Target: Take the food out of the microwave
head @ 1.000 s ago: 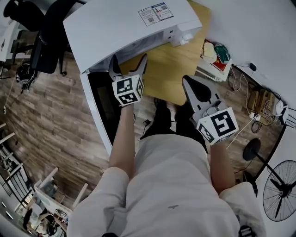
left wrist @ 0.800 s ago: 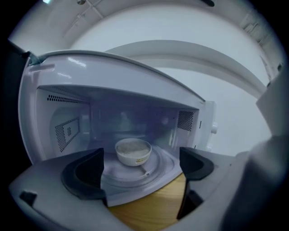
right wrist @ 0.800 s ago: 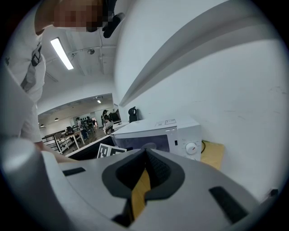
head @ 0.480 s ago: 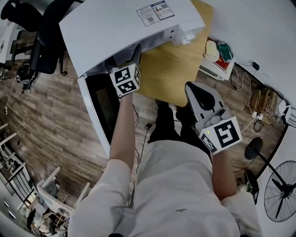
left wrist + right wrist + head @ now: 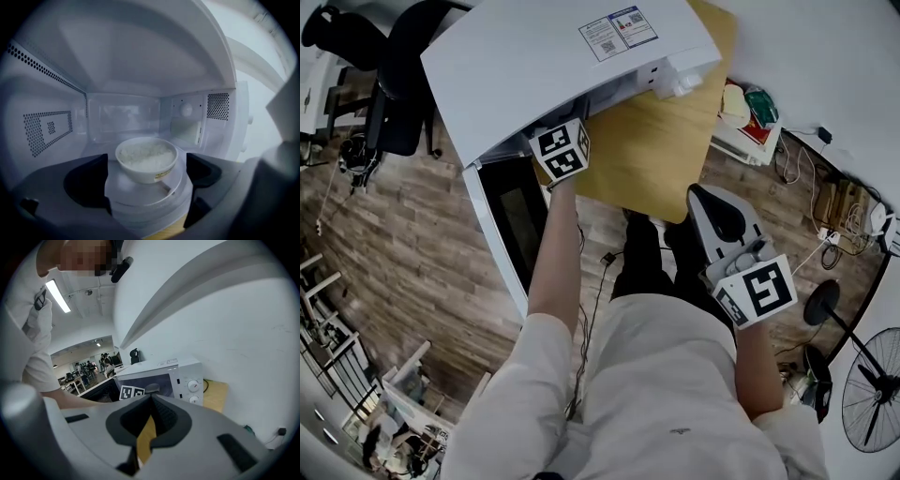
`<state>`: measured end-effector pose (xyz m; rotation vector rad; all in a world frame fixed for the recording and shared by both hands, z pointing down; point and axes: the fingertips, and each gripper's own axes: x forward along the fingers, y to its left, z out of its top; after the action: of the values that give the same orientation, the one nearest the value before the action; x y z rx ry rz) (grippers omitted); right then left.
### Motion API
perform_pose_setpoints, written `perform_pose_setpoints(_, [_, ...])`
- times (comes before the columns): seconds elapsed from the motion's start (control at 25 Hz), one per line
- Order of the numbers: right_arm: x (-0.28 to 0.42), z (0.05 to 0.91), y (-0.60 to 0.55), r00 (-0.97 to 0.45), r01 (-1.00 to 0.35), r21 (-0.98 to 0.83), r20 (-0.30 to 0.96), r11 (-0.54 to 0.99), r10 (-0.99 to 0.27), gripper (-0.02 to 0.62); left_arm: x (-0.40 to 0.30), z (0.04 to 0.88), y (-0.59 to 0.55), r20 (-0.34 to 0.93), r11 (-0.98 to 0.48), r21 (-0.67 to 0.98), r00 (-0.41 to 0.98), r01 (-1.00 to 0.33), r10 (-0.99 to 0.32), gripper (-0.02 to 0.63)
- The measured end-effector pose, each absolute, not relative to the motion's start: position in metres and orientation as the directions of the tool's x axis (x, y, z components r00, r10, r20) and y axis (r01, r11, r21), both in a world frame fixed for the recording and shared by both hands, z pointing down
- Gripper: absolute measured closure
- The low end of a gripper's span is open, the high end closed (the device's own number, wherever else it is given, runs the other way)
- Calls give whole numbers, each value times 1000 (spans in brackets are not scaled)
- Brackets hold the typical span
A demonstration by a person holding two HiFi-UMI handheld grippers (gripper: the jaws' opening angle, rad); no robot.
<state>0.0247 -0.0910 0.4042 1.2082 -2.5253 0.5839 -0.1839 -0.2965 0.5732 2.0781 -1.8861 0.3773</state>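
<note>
A white bowl of rice [image 5: 146,159] sits on the glass turntable [image 5: 150,199] inside the white microwave [image 5: 553,66]. My left gripper [image 5: 146,177] has reached into the cavity and is open, one dark jaw on each side of the bowl's near half, with gaps showing between them and the bowl. In the head view only its marker cube [image 5: 561,150] shows under the microwave's top edge. My right gripper [image 5: 701,194] is shut on nothing, held back by the person's right side, pointing toward the microwave [image 5: 164,378].
The microwave door [image 5: 502,234] hangs open to the left. The microwave stands on a wooden table [image 5: 656,141]. A black office chair [image 5: 394,75] is at the far left; a red and green bundle [image 5: 745,108], cables and a fan [image 5: 872,394] lie to the right.
My left gripper has pushed forward into the microwave, so its jaws are now hidden under the top in the head view. The right gripper drifted slightly back and right, still shut.
</note>
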Motion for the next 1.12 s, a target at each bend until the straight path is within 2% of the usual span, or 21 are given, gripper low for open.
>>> perform_pose_setpoints(0.64, [29,407,-86,-600,-797,-246,420,551,-681,595,-188,586,-308,504,-75,-8,61,-997,-861,126])
perform_pose_setpoints(1.12, [39,410,-84,-596,-801,-256,428,542,-679,595,-188,594,-309,541,-88,-79,31,-993,-840,127])
